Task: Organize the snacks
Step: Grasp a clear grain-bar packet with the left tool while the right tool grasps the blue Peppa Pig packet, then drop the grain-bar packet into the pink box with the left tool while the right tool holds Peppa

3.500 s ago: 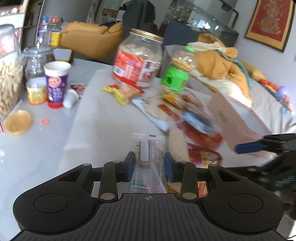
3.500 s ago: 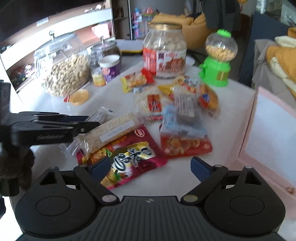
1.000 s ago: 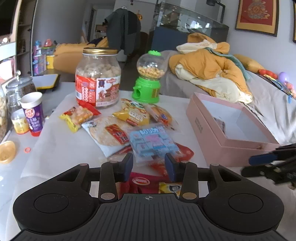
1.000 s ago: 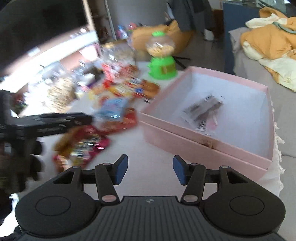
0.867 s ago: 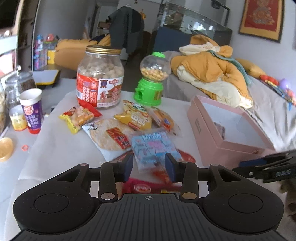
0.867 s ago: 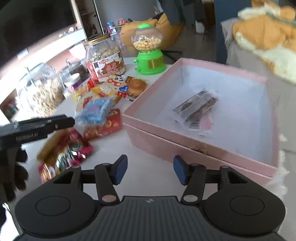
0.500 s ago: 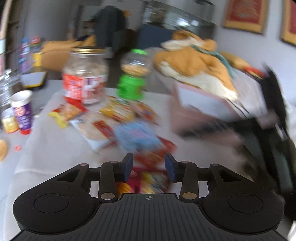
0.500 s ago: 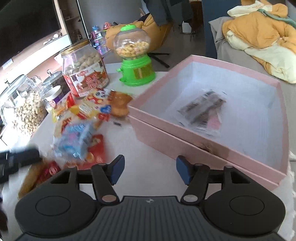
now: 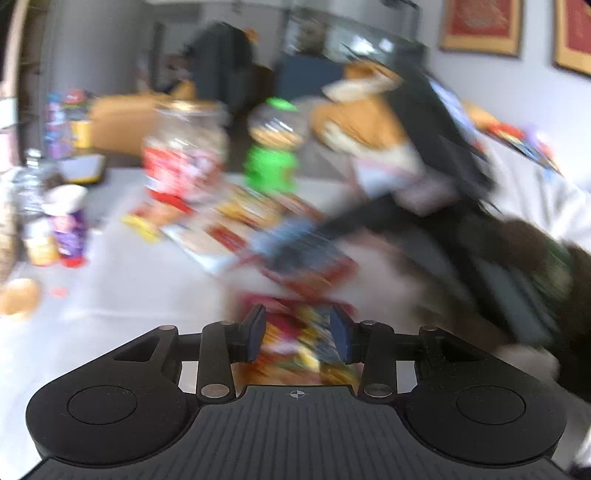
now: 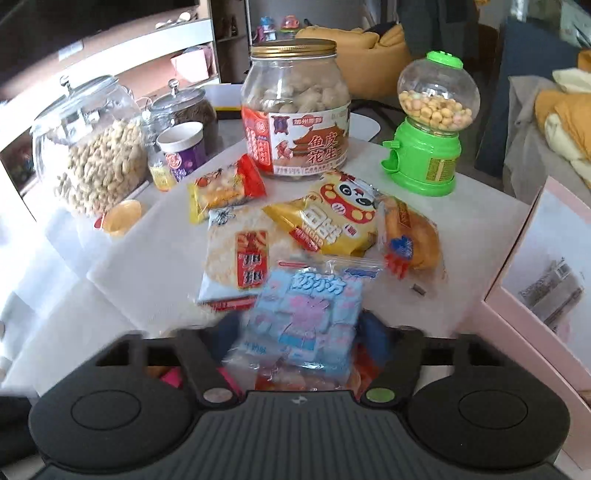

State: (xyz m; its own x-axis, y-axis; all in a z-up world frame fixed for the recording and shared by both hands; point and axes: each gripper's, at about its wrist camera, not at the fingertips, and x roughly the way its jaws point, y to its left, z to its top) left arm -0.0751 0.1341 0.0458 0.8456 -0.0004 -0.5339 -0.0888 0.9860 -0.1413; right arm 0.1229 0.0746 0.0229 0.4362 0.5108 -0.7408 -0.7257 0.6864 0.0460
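Closing right fingers [image 10: 299, 332] around blue packet [image 10: 303, 314], pink box [image 10: 517, 280] holding wrapper [image 10: 550, 291], left fingers [image 9: 297, 334] narrow

Glossy clear-plastic blue packet [image 10: 303, 314] at lower centre; clear jar [image 10: 295, 110] with gold metal lid at top; matt pink box [image 10: 546, 266] at right.

This is a home living room. The white surface [image 10: 155, 266] is spread with packaged snacks, and a big gold-lidded peanut jar [image 10: 295, 110] stands at its far side. Left of the jar are a glass canister of peanuts in the shell [image 10: 88, 147] and wall shelving [image 10: 122, 48]. Right of it stands a green candy dispenser [image 10: 428, 125]. Behind the jar sits a yellow beanbag seat [image 10: 354, 48]. Far to its right are heaped orange and cream bedclothes [image 10: 565, 110], with framed red pictures [image 9: 480, 26] on the wall above them.
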